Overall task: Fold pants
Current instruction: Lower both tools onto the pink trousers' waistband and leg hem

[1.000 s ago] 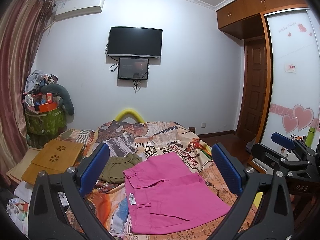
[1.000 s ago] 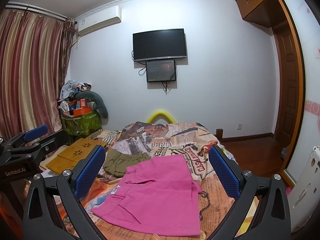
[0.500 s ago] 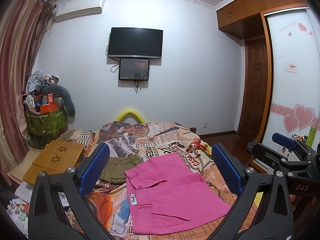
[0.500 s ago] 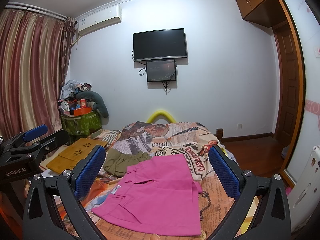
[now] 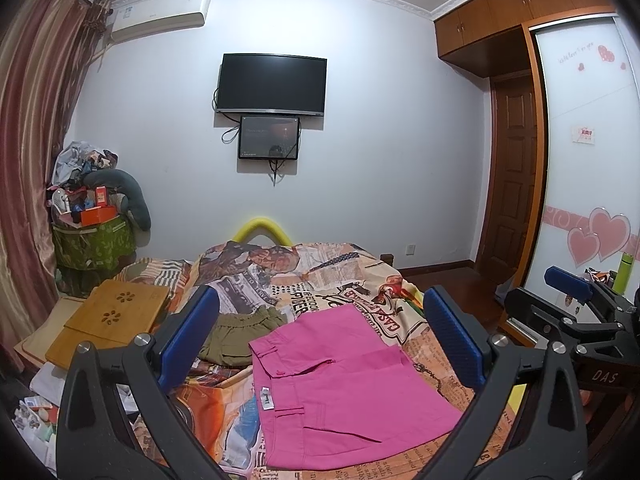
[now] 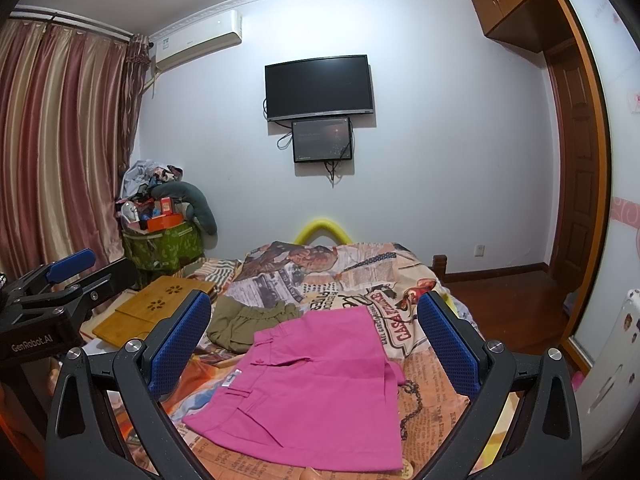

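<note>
nothing much has moved since a second ago. both grippers, left (image 5: 320,340) and right (image 6: 314,340), hang wide open and empty above the bed (image 5: 320,276), where the pink pants (image 5: 344,384) lie flat beside olive shorts (image 5: 240,332).

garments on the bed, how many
2: pink pants spread flat near the front edge, olive-green garment bunched just behind their left side. More could sit unseen under the grippers.

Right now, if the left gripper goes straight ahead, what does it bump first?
Probably the pink pants on the bed. The open left gripper frames them, though it may point higher; depth is unclear.
</note>
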The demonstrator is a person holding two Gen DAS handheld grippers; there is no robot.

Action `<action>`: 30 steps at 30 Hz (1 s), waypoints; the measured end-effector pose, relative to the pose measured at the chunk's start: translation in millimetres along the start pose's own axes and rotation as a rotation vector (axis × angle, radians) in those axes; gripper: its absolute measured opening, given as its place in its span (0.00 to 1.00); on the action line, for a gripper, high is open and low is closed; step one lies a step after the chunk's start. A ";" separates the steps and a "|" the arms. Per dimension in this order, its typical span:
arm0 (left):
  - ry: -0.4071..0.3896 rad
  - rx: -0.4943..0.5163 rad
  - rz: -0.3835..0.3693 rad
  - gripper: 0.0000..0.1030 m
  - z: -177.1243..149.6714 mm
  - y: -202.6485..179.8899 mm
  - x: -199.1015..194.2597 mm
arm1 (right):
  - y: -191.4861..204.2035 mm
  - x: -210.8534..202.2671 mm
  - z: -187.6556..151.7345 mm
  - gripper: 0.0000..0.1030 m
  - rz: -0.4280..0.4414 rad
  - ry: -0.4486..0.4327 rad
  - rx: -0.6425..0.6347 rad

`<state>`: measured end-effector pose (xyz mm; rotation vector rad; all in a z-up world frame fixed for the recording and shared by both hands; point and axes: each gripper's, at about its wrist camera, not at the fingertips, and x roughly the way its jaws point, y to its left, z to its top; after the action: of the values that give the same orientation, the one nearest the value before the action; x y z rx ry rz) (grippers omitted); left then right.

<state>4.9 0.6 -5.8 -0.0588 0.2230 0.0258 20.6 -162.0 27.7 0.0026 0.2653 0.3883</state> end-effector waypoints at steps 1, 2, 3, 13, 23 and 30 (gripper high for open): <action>0.002 -0.001 0.000 1.00 0.1 -0.1 0.6 | -0.7 -1.2 -2.5 1.00 0.000 0.001 0.001; 0.003 -0.001 0.001 1.00 0.0 0.2 1.2 | -0.2 -1.4 -4.8 1.00 0.000 0.002 0.002; 0.004 -0.001 0.002 1.00 0.6 0.0 2.3 | 0.0 0.4 -6.4 1.00 0.000 0.003 0.002; 0.071 0.008 0.020 1.00 -2.0 2.9 38.2 | -6.9 25.7 -13.3 1.00 -0.024 0.054 0.029; 0.247 0.013 0.078 1.00 -28.8 17.4 114.7 | -46.4 66.1 -31.9 1.00 -0.062 0.204 0.107; 0.387 0.036 0.129 1.00 -58.6 29.8 182.4 | -65.9 103.9 -48.5 0.99 -0.103 0.303 0.101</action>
<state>168.9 30.3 -105.0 -0.0124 0.6141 0.1394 125.5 -186.4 -49.1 0.0296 0.5822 0.2717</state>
